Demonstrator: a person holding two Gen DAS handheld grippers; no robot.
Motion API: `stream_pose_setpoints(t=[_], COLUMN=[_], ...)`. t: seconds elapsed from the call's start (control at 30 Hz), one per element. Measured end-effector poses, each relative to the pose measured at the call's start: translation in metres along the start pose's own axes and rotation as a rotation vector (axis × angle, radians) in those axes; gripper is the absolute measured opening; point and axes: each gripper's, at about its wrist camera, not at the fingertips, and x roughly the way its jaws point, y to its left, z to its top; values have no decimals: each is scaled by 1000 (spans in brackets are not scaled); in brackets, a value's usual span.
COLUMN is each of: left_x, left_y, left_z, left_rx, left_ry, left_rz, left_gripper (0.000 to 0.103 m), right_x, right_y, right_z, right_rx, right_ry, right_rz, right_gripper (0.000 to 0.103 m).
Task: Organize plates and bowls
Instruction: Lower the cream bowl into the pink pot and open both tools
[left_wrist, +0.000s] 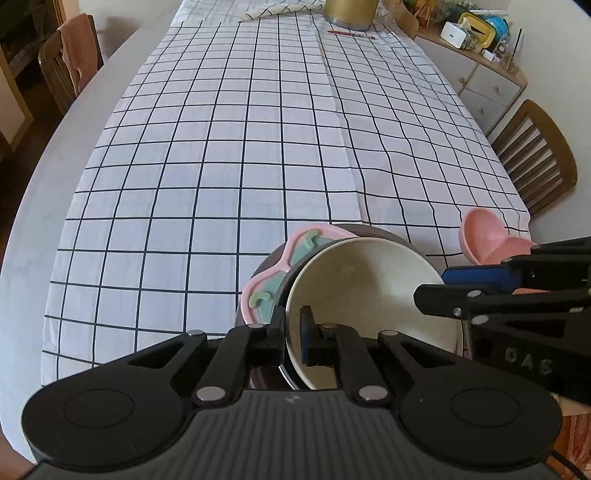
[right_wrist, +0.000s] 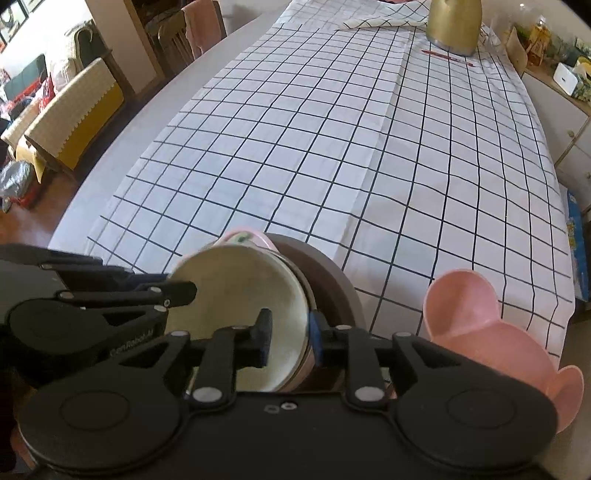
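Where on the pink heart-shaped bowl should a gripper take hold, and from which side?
Grip the pink heart-shaped bowl by its thin upright rim on a rounded lobe, one finger inside and one outside, coming down from above. It sits open side up on the checked tablecloth, apart from the cream bowl, so that wall looks reachable.

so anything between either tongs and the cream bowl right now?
Nothing visible. The left tongs are shut on the cream bowl's near rim. The right tongs straddle its opposite rim, one finger inside, one outside, with a gap at the inner pad. The pink heart dish sits off to the side.
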Motion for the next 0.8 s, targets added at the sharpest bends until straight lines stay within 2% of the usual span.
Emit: stream_pose_setpoints(t=[0.37, 0.57, 0.63, 0.7, 0.73, 0.77, 0.8], left_x=[-21, -30, -32, -34, -36, -38, -40], left_y=[2, -4, -2, -2, -1, 0, 2], left_z=[-7, -12, -15, -19, -21, -23, -25], left_rx=[9, 41, 39, 46, 48, 45, 39], left_ry=[-72, -101, -101, -111, -119, -128, -139], left_rz=[-31, -31, -41, -39, -36, -38, -42], left_gripper=[8, 12, 19, 40, 48, 62, 68], right_x=[-24, -34, -35, -36, -36, -36, -36], right_y=[-18, -34, -38, -41, -42, -43, -44], right_z=[-6, -12, -16, -20, -22, -24, -25], right_rx=[23, 30, 30, 29, 23, 18, 14], right_ry=[-71, -110, -120, -129, -133, -136, -135], right_rz=[59, 98, 107, 113, 116, 120, 123], right_gripper=[37, 47, 55, 62, 64, 64, 65])
